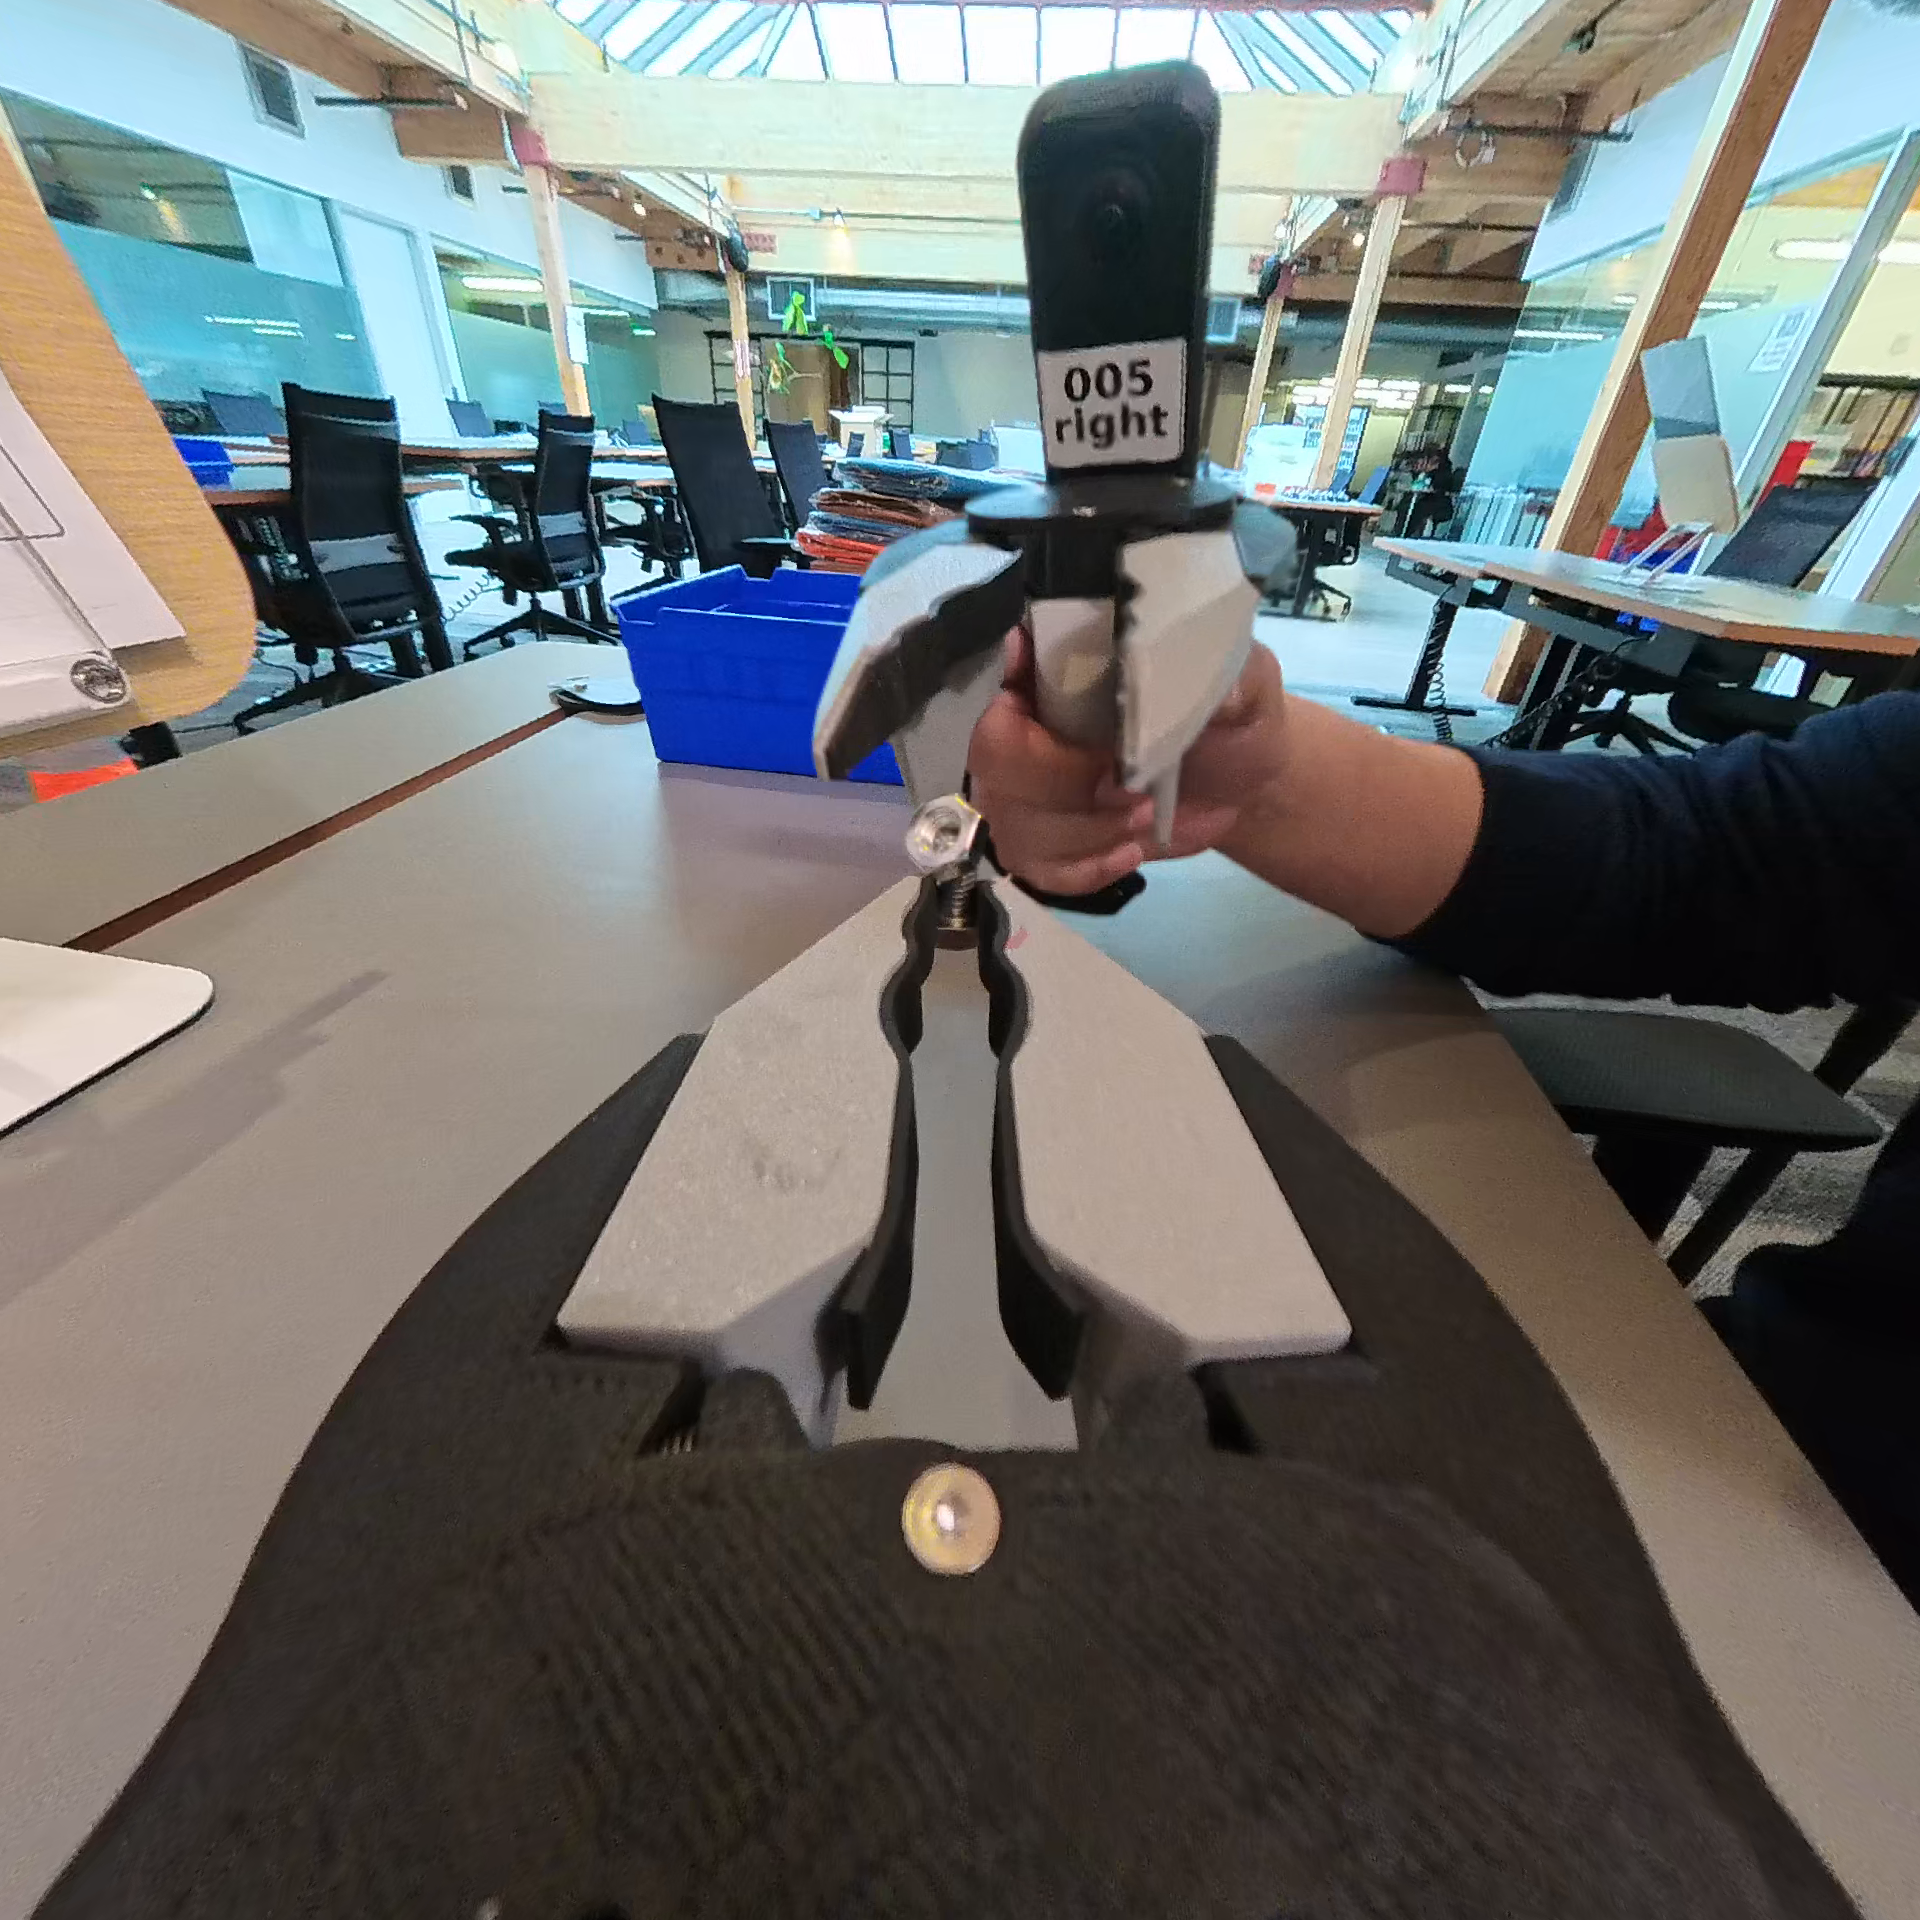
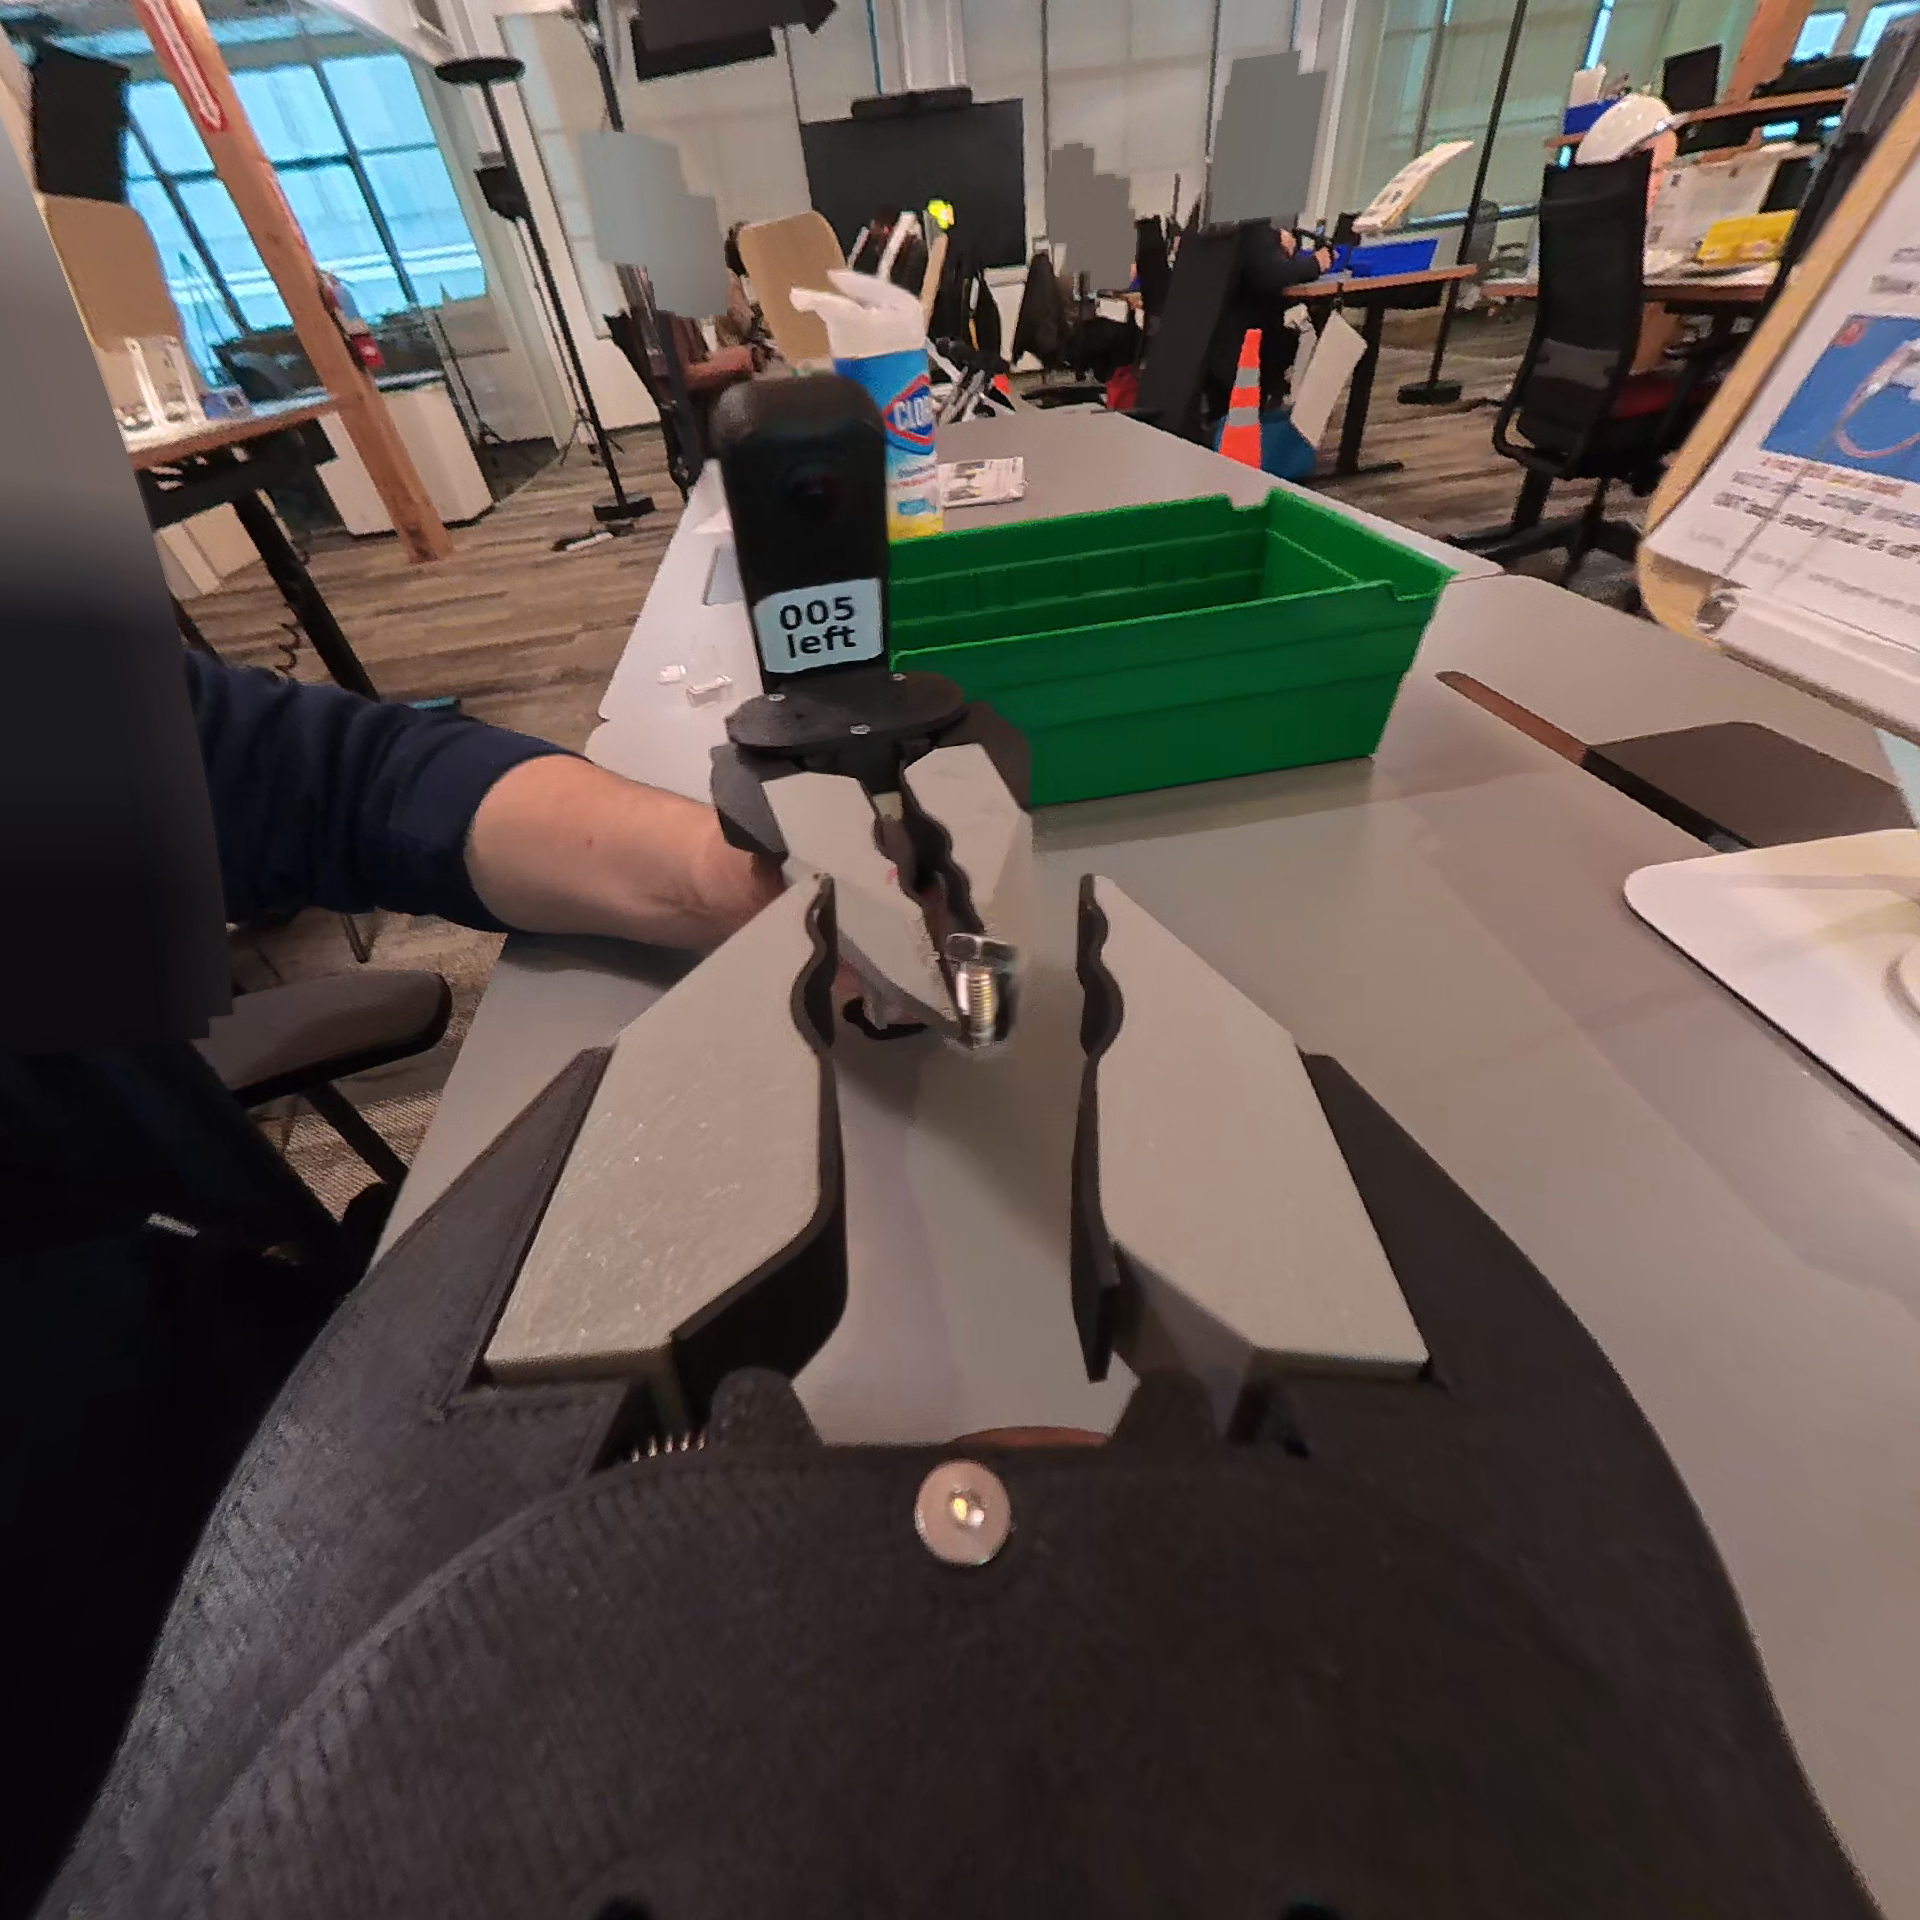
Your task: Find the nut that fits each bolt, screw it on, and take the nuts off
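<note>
With the left gripper [image 1: 954,914] clenched on the bolt [image 2: 982,997] and the right gripper [image 2: 951,940] released, the nut [image 1: 940,831] could cross-thread or drop onto the table [image 1: 416,935].

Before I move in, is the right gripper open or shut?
Open: the right gripper has its fingers spread wide, with the bolt in the gap, untouched.

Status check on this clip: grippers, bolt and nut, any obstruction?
Left gripper clamped on bolt. Nut sits on the bolt's end. Right gripper open, fingers either side of bolt, not touching. Grey table bare around it.
</note>
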Demonstrator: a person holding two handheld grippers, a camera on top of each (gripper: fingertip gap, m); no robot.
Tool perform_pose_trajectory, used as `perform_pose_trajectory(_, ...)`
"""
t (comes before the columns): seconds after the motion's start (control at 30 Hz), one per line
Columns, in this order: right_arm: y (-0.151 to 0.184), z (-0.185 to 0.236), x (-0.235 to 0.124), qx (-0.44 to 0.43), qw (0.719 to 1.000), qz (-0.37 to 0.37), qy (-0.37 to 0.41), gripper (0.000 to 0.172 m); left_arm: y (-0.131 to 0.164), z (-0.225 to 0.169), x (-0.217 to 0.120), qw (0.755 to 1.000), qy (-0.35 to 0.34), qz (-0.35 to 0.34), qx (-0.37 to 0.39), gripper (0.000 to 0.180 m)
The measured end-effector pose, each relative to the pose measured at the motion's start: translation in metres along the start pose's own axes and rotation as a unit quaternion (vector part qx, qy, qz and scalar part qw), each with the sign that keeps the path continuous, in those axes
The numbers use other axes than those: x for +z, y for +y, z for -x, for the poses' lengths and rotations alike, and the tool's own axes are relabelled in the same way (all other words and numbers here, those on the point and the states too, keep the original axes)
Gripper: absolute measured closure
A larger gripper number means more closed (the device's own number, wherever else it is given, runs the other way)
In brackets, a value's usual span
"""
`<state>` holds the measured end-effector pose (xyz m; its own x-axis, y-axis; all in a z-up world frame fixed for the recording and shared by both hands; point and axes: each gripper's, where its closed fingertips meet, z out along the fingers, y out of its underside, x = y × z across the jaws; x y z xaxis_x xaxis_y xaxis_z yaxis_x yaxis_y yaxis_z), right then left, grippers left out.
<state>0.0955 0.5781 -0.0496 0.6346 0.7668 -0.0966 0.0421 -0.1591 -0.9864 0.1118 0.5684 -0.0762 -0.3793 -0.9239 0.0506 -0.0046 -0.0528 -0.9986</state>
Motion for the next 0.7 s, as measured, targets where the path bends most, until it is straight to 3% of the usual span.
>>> perform_pose_trajectory(0.2,0.004,-0.005,-0.014,0.008,0.994,0.108,-0.007,0.151,0.003,0.000,0.001,1.000,-0.002,0.007,0.008,0.175)
perform_pose_trajectory(0.33,0.011,-0.002,-0.009,0.012,0.984,0.175,-0.018,0.146,0.004,0.001,0.001,1.000,-0.003,0.009,0.008,0.175)
perform_pose_trajectory(0.43,0.014,-0.004,-0.002,0.003,0.981,0.191,-0.014,0.144,0.004,0.000,0.001,1.000,-0.004,0.010,0.010,0.175)
perform_pose_trajectory(0.53,0.020,-0.004,0.003,-0.005,0.978,0.206,-0.012,0.156,0.003,0.001,0.001,1.000,-0.005,0.009,0.010,0.175)
perform_pose_trajectory(0.7,0.019,-0.007,0.005,-0.008,0.984,0.177,-0.004,0.160,0.002,0.002,0.000,1.000,-0.007,0.005,0.008,0.175)
